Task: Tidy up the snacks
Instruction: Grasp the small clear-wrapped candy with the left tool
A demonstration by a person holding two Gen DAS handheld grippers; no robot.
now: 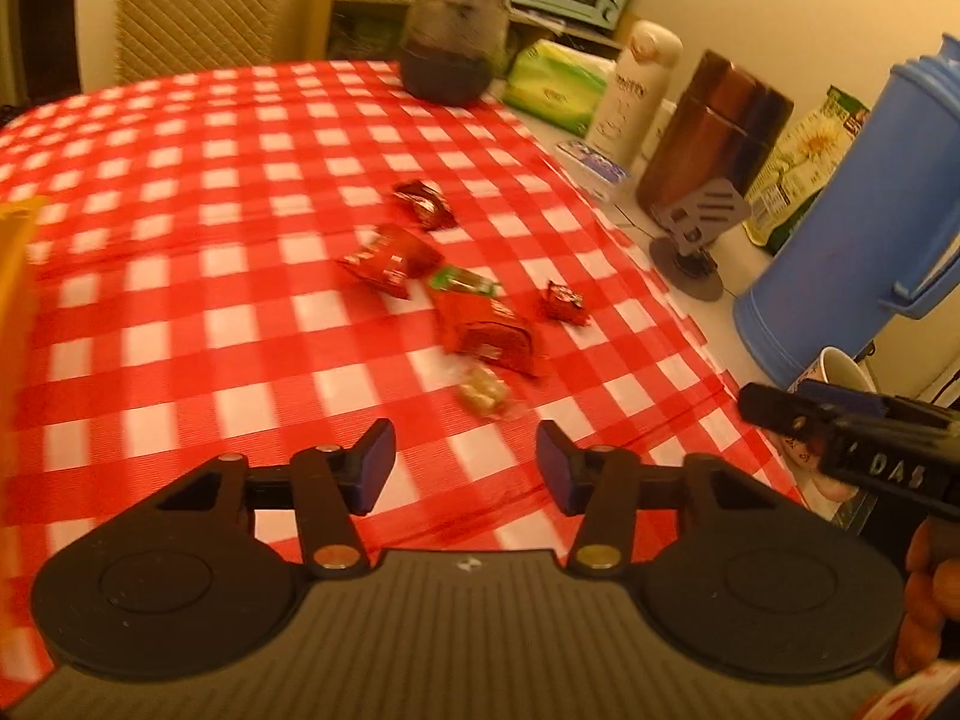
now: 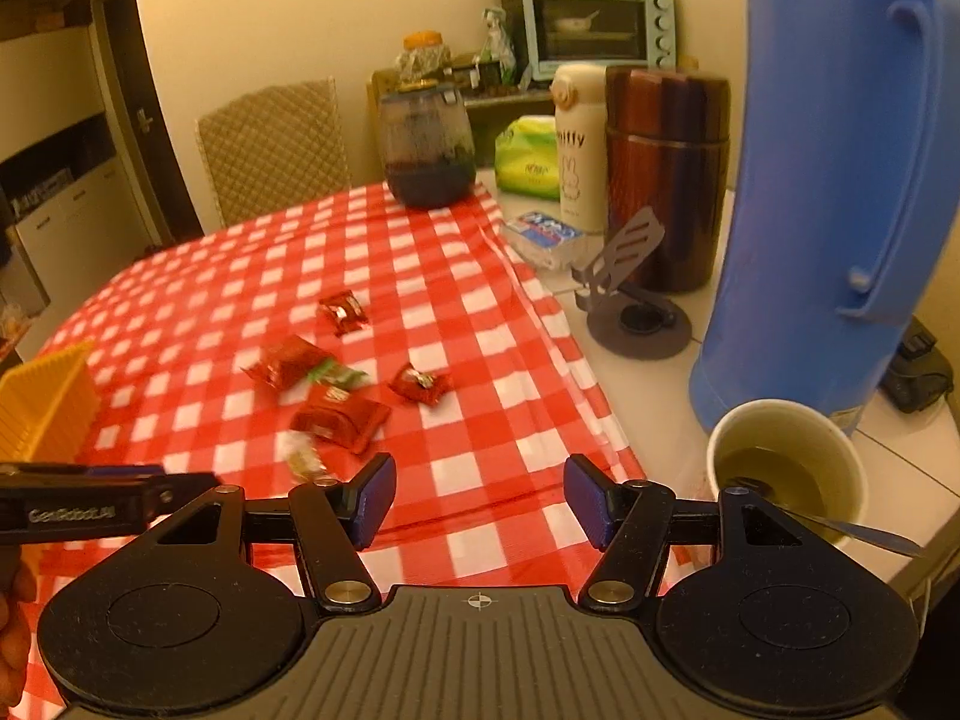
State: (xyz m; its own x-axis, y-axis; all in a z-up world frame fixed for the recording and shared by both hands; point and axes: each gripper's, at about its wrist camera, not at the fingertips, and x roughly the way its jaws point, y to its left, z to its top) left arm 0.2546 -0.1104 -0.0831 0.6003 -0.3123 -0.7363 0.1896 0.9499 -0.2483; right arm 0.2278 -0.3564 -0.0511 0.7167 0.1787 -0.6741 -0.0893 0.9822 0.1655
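Note:
Several wrapped snacks lie together on the red checked tablecloth (image 1: pixel 180 192): a large red packet (image 1: pixel 486 330), another red packet (image 1: pixel 387 258), a green-ended one (image 1: pixel 462 281), two small red candies (image 1: pixel 423 204) (image 1: pixel 563 302) and a pale candy (image 1: pixel 483 393). The snacks also show in the right wrist view (image 2: pixel 339 414). My left gripper (image 1: pixel 465 471) is open and empty, just short of the pale candy. My right gripper (image 2: pixel 480 498) is open and empty, to the right of the pile. A yellow basket (image 2: pixel 45 402) stands at the left.
Along the right edge stand a blue thermos jug (image 2: pixel 834 180), a paper cup with liquid and a spoon (image 2: pixel 786 468), a grey phone stand (image 2: pixel 636 306), a brown canister (image 2: pixel 666 180), a white bottle (image 2: pixel 579 144) and a dark glass jar (image 2: pixel 426 144). A chair (image 2: pixel 273 144) stands behind the table.

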